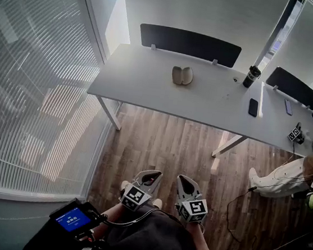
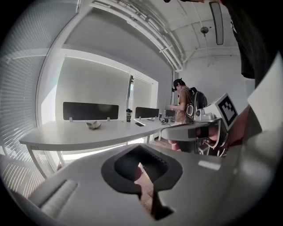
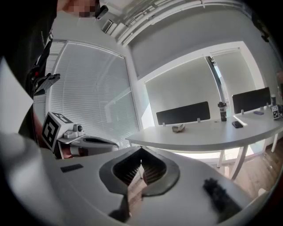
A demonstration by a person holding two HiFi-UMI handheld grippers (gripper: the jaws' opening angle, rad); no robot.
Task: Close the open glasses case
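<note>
Left tongs (image 1: 151, 176) and right tongs (image 1: 186, 181) are both closed, empty, well short of the bench (image 1: 144, 83). Glasses case (image 1: 182, 75) lies open near the bench's far edge. Risk: a one-sided push could slide it, not shut it.

**Well back from the table (image 1: 142, 83), both grippers held low**
Your left gripper (image 1: 152, 175) and right gripper (image 1: 186, 182) sit side by side over the wood floor (image 1: 159, 144), close to your body, tips pointing at the table. The case (image 1: 182, 75) lies open on the tabletop, well apart from both, with a bottle (image 1: 251, 76) and phone (image 1: 253, 107) off to its right.
</note>
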